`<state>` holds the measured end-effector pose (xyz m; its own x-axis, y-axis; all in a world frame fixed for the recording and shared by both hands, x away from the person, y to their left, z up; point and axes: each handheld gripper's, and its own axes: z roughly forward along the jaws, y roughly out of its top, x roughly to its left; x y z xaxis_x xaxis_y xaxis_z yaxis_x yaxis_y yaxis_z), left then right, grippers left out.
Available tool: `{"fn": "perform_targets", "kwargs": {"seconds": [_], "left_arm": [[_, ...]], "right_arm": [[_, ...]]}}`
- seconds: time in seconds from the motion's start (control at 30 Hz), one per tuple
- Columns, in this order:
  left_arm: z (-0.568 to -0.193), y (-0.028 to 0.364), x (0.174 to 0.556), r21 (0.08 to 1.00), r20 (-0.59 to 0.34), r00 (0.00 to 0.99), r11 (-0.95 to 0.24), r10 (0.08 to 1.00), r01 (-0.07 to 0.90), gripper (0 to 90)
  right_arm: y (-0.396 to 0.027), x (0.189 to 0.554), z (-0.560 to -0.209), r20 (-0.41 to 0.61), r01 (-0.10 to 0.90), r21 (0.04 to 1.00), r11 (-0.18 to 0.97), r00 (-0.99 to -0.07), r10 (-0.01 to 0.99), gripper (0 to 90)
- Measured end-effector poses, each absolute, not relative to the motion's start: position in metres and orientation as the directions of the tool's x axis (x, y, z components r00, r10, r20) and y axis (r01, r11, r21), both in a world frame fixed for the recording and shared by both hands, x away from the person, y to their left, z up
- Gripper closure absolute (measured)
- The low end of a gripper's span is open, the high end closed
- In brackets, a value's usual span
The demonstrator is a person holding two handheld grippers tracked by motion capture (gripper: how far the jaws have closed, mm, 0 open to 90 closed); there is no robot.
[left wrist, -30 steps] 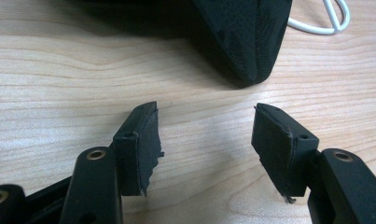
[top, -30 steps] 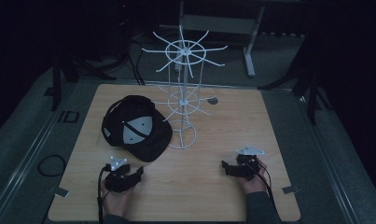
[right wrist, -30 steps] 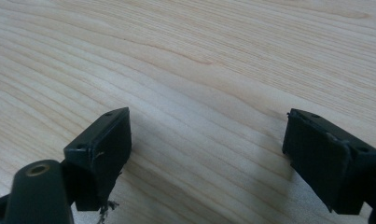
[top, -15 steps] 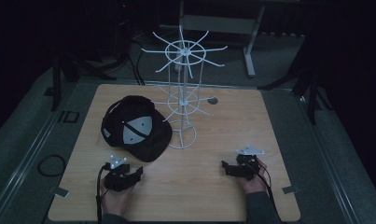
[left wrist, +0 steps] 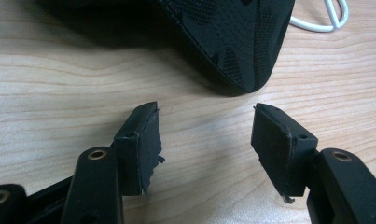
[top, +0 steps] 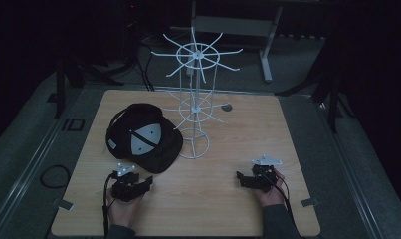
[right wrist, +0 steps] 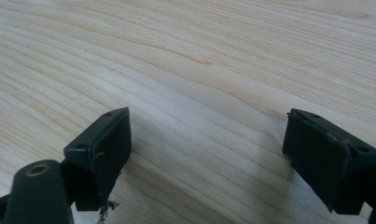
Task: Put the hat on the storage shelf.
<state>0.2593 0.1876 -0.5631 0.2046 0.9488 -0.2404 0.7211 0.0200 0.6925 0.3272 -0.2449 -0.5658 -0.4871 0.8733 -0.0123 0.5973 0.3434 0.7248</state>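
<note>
A black cap (top: 144, 137) lies upside down on the wooden table (top: 238, 129), left of a white wire rack (top: 195, 99). My left gripper (top: 147, 180) rests low at the front left, just below the cap, open with nothing between its jaws. In the left gripper view the cap's brim (left wrist: 232, 42) lies a short way beyond the open left gripper (left wrist: 205, 135), and a bit of the rack's base ring (left wrist: 325, 21) shows at the top right. My right gripper (top: 239, 177) sits at the front right, open over bare wood; its right gripper view (right wrist: 206, 140) shows empty jaws.
The white wire rack stands upright near the table's middle on a round base ring (top: 194, 148), with spokes fanning out at two levels. A small dark disc (top: 227, 107) lies behind it. Dark floor and stands surround the table.
The left gripper has shifted a little, turning toward the cap's brim. The right gripper has stayed where it was.
</note>
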Motion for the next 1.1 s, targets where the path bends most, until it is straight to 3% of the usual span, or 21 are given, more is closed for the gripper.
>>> {"fn": "perform_targets", "kwargs": {"seconds": [0.37,0.8,1.1], "left_arm": [[-0.563,0.183,0.265,0.695,-0.23,0.205,0.013,0.951,0.719,41.4],[-0.561,0.17,0.274,0.684,-0.139,0.23,-0.075,0.963,0.726,37.5],[-0.561,0.166,0.277,0.687,-0.144,0.226,-0.067,0.964,0.724,35.4]], "right_arm": [[-0.245,0.327,-0.566,-0.012,0.598,0.725,0.343,-0.487,0.873,15.2],[-0.245,0.327,-0.566,-0.013,0.597,0.725,0.344,-0.487,0.873,15.2],[-0.245,0.327,-0.566,-0.013,0.597,0.725,0.344,-0.487,0.873,15.2]]}}
